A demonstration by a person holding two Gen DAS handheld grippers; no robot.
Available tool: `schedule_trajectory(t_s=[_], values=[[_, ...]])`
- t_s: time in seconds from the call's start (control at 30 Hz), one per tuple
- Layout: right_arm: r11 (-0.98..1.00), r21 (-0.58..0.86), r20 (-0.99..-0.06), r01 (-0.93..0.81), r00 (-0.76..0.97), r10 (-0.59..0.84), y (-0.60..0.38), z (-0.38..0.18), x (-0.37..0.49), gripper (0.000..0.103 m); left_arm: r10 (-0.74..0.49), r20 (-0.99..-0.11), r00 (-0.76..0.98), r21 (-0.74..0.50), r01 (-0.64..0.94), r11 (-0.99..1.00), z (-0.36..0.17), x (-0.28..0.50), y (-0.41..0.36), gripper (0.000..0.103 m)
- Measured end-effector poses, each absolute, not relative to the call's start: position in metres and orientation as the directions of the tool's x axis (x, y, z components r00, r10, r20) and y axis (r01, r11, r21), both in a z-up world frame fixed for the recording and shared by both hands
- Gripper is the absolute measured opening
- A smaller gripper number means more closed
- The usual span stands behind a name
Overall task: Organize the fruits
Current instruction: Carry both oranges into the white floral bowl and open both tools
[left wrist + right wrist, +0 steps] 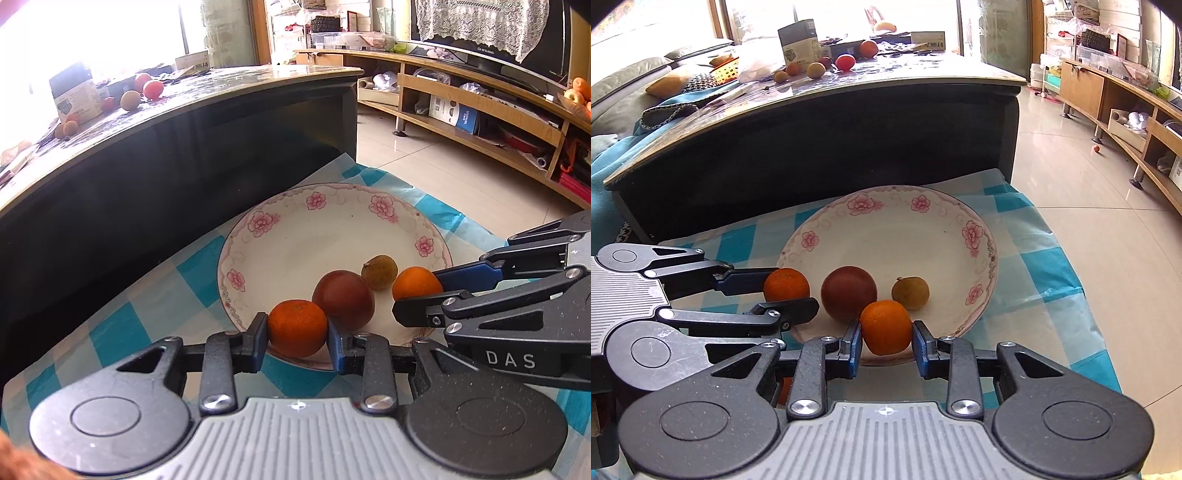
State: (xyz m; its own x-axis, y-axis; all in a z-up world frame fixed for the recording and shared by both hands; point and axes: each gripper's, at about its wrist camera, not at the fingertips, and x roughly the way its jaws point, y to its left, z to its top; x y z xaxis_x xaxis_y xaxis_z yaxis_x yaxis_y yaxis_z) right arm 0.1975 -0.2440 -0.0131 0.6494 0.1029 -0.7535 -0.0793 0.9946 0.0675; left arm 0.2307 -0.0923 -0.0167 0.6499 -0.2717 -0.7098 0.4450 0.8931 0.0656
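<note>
We hold a small orange in each tool over the near rim of the flowered plate [236, 254], which sits on a blue-and-white checked cloth [122, 332] beside a dark table [184, 155]. Our left gripper [297, 330] is clamped on the left orange [297, 326], its pads pressing the fruit's two sides; seen from the right wrist, that same fruit [786, 284] sits at the plate's left edge. Our right gripper [886, 338] is closed around the right orange [885, 326], which shows from the left wrist [415, 282] pinched between the blue-padded fingers [469, 278] reaching in from the right. Both oranges are nearly round, so we can name no long axis for them. Between the two lies a dark red round fruit [343, 299] in the plate's well, and just behind it a small brownish-green fruit [379, 272] with its stem nub turned toward the upper left. More fruit [142, 92] lies scattered on the table top, well apart from the plate.
</note>
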Motion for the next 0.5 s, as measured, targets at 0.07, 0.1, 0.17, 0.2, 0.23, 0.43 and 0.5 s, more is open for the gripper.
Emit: schedule_trajectory(t_s=[0.07,0.1,0.17,0.2,0.23,0.43,0.5], values=[[0.995,0.064,-0.753,-0.077,0.650,0.099,-0.245,-0.014,0.200,0.025,-0.273,-0.704,0.656,0.066,0.443,0.894,-0.017,0.232,-0.092,0.042],[0.995,0.063,-0.754,-0.076,0.650,0.097,-0.245,-0.015,0.201,0.025,-0.273,-0.701,0.659,0.066,0.442,0.895,-0.017,0.233,-0.091,0.042],[0.996,0.058,-0.757,-0.075,0.647,0.093,-0.245,-0.017,0.204,0.025,-0.272,-0.697,0.664,0.064,0.436,0.898,-0.016,0.236,-0.090,0.042],[0.996,0.057,-0.758,-0.072,0.646,0.090,-0.245,-0.018,0.205,0.025,-0.273,-0.694,0.666,0.061,0.432,0.900,-0.016,0.238,-0.089,0.042],[0.996,0.056,-0.759,-0.072,0.645,0.089,-0.244,-0.019,0.207,0.025,-0.276,-0.691,0.668,0.054,0.429,0.902,-0.015,0.240,-0.088,0.042],[0.996,0.033,-0.762,-0.085,0.642,0.080,-0.238,-0.024,0.211,0.026,-0.282,-0.672,0.684,0.053,0.425,0.904,-0.015,0.246,-0.088,0.041],[0.996,0.037,-0.760,-0.080,0.645,0.081,-0.239,-0.024,0.211,0.026,-0.288,-0.668,0.686,0.042,0.421,0.906,-0.015,0.248,-0.086,0.041]])
